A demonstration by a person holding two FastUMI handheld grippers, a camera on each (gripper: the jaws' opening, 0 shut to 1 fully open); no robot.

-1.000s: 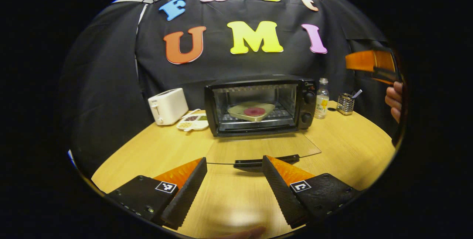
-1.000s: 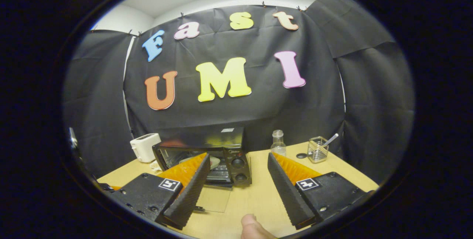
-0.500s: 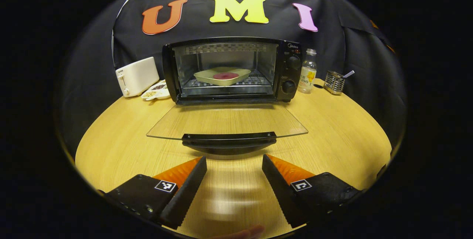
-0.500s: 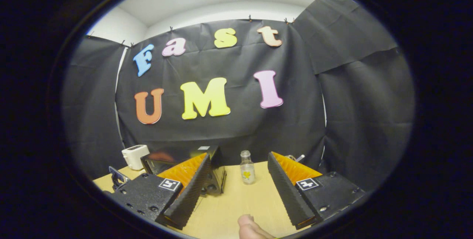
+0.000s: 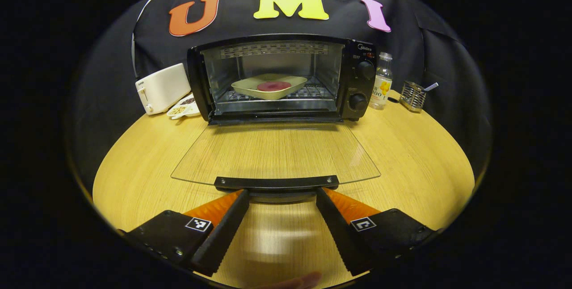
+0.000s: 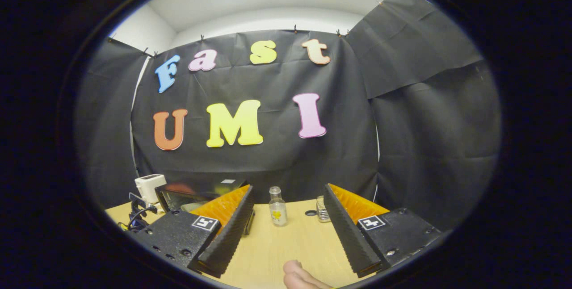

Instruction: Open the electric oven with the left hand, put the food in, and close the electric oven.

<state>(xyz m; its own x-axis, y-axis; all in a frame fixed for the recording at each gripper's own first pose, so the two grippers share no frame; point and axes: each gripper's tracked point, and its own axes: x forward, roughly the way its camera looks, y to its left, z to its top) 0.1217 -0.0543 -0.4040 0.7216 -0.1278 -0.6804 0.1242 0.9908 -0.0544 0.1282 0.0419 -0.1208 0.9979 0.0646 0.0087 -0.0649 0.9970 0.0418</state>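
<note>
As left gripper (image 5: 281, 195) neared, door handle (image 5: 276, 183) seemingly reached.

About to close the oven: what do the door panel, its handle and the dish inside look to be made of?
Door panel: clear glass, probably; the table's wood grain shows through it, with faint reflections. Handle: dark, matte, likely plastic, fixed with two small bright screws. Dish: pale cream, smooth; ceramic or enamel, hard to tell, sitting on a metal wire rack.
</note>
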